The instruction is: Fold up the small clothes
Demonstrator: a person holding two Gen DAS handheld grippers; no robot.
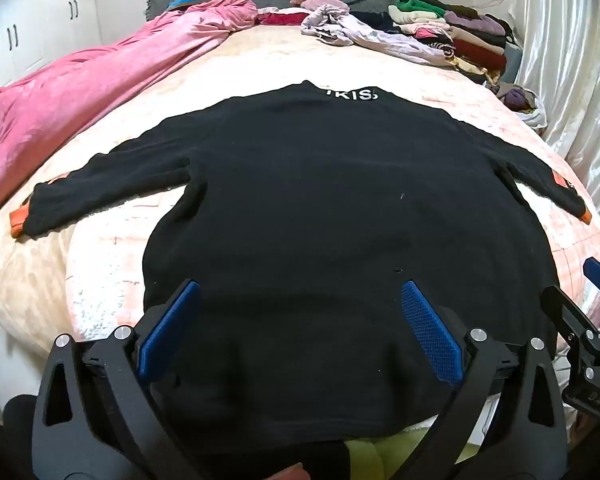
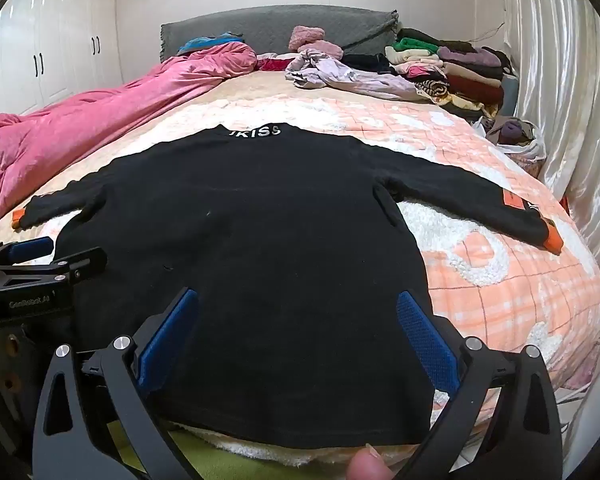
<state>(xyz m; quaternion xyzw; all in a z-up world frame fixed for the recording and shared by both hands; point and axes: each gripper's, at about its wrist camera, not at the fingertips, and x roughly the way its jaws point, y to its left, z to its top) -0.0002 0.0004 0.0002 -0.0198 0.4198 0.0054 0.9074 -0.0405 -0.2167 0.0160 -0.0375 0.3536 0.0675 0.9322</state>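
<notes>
Garment: black long-sleeved knit sweater with white lettering at the collar and orange cuffs [image 1: 320,208], spread flat, back up, sleeves out to both sides, on the near half of the bed; hem along the near edge, collar toward the headboard.
Support: bed with a fleecy peach-and-white checked blanket [image 2: 500,280].
Handling (judged): soft, limp, light; thick fleece-like knit should not slip between the pads but will sag and drag if lifted by one point. No fragility.
Hold points (judged): a cuff or shoulder seam for folding a sleeve inward; the two hem corners for the lengthwise fold.
Left gripper [image 1: 296,320]: jaws fully apart, nothing between them, hovering over the hem, left of centre.
Right gripper [image 2: 296,326]: jaws fully apart, empty, over the hem toward its right corner.
Containers: a white bag [image 2: 528,148] at the bed's right edge, with purple and dark cloth in it; further contents unclear.
Other: folded clothes stack [image 1: 460,36] at the far right corner; rumpled pink quilt [image 1: 80,92] along the left edge.
</notes>
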